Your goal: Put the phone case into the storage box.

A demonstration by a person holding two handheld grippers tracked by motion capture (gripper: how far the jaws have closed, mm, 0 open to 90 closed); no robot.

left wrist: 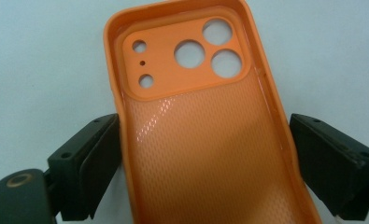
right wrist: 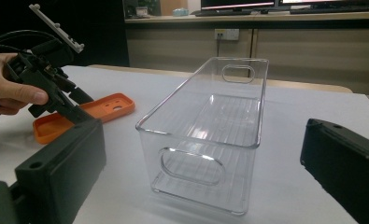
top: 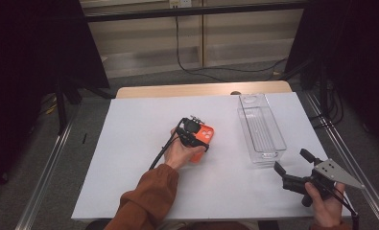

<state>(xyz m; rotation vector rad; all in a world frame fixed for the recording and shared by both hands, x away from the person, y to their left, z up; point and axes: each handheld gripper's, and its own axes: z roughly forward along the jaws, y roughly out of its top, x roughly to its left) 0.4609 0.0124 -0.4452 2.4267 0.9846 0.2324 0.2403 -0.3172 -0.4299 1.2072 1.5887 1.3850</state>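
Orange phone case (left wrist: 205,126) lying open side up on the white sheet of the worktop (top: 129,158), to the left of the clear plastic bin (top: 261,129) and well apart from it. Camera cut-outs at the case's far end, textured inner face showing in the left gripper view.

Left gripper (top: 193,128) held over the case, pointing down at it, with a bare hand (top: 180,152) and a rust-coloured sleeve behind. Fingers (left wrist: 86,163) straddling the case across its width — one at each long edge. Left one right at the rim, right one (left wrist: 331,158) with a thin strip of white sheet between it and the case. Released, then, not clenched: no pad seen pressing on the case, and the case flat on the sheet.

Right gripper (top: 289,166) near the front right corner of the sheet, just in front of the bin's near end and apart from it, pointing up and left toward the bin. Fingers (right wrist: 60,172) spread wide in the right gripper view, nothing between them — the bin standing beyond, upright, with an oval handle hole in each end wall. Grey three-cornered plate on top of this gripper.

Case seen past the bin's left side in that same view, with the left gripper above it.
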